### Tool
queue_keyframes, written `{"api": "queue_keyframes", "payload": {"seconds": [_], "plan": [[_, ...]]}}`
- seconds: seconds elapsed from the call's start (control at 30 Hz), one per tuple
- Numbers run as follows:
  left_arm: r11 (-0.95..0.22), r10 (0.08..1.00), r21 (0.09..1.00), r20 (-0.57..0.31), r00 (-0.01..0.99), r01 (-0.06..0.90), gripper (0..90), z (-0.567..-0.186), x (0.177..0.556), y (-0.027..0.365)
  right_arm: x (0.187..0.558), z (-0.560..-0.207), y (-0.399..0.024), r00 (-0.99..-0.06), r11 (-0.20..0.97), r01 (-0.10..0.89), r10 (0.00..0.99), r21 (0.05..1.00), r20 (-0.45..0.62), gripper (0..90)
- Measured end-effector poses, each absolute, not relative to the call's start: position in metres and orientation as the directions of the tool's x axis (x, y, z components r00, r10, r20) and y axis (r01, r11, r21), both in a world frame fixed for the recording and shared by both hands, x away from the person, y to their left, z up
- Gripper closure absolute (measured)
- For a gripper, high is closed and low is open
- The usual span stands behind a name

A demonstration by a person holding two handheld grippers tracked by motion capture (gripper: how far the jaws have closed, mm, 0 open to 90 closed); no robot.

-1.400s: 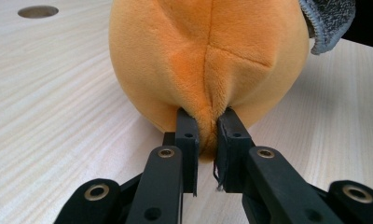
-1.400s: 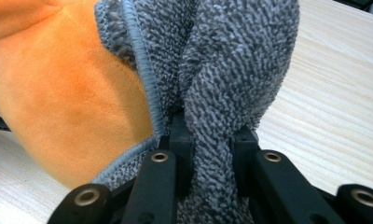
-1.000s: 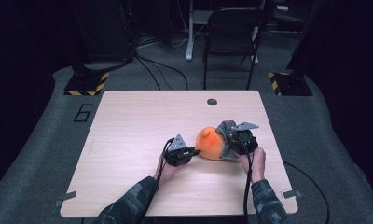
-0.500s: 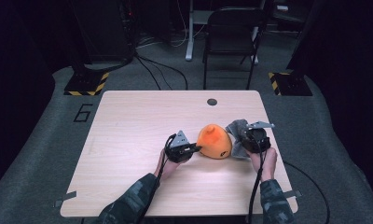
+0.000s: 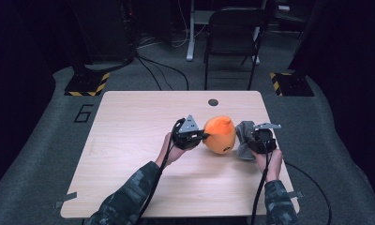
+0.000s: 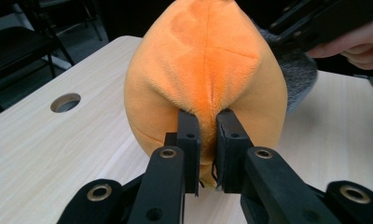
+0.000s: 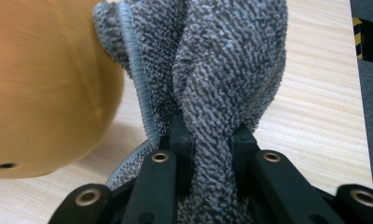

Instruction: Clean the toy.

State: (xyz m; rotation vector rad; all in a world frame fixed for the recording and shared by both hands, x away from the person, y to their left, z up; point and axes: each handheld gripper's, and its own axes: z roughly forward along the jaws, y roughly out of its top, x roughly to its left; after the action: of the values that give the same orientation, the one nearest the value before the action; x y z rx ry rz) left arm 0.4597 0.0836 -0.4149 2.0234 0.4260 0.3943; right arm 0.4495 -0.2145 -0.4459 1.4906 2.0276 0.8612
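Note:
An orange plush toy (image 5: 220, 135) hangs near the middle of the table, pear-shaped with a pointed top. My left gripper (image 5: 202, 136) is shut on a fold of its orange fabric (image 6: 207, 126), pinching it at the toy's left side. A grey terry cloth (image 5: 244, 138) hangs just right of the toy, and my right gripper (image 5: 251, 140) is shut on a bunched strip of it (image 7: 212, 154). In the right gripper view the orange toy (image 7: 40, 84) sits close to the cloth's left edge.
The light wooden table (image 5: 138, 140) has a round cable hole (image 5: 213, 102) near its far edge. A black chair (image 5: 235, 33) stands behind the table, with cables on the floor and hazard-striped blocks (image 5: 87, 84) at both far corners.
The left gripper has lifted the orange toy off the table. The right gripper with the grey cloth has drawn away to the right, leaving the toy uncovered.

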Motion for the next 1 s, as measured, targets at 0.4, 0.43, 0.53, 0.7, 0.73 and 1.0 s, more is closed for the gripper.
{"api": "queue_keyframes", "payload": {"seconds": [0.4,0.43,0.53,0.7,0.73,1.0], "plan": [[-0.640,0.384,0.758,0.171,0.907,0.128,81.5,-0.388,0.451,0.095,0.450,-0.445,-0.210,-0.309,0.224,0.660,0.951,0.717,-0.012,76.9],[-0.642,0.384,0.755,0.167,0.908,0.133,81.5,-0.391,0.451,0.095,0.449,-0.444,-0.209,-0.308,0.221,0.661,0.951,0.717,-0.009,76.9],[-0.651,0.381,0.744,0.148,0.913,0.151,80.9,-0.402,0.453,0.096,0.447,-0.438,-0.206,-0.323,0.227,0.648,0.946,0.727,-0.008,76.9],[-0.649,0.378,0.740,0.111,0.919,0.178,80.3,-0.417,0.455,0.088,0.432,-0.397,-0.195,-0.391,0.225,0.563,0.920,0.795,0.017,76.6],[-0.643,0.377,0.744,0.105,0.920,0.178,80.3,-0.418,0.456,0.087,0.427,-0.388,-0.191,-0.408,0.225,0.544,0.913,0.809,0.020,76.5],[-0.616,0.378,0.766,0.085,0.922,0.182,79.7,-0.421,0.454,0.086,0.400,-0.357,-0.134,-0.555,0.301,0.445,0.832,0.843,-0.004,76.4]]}}
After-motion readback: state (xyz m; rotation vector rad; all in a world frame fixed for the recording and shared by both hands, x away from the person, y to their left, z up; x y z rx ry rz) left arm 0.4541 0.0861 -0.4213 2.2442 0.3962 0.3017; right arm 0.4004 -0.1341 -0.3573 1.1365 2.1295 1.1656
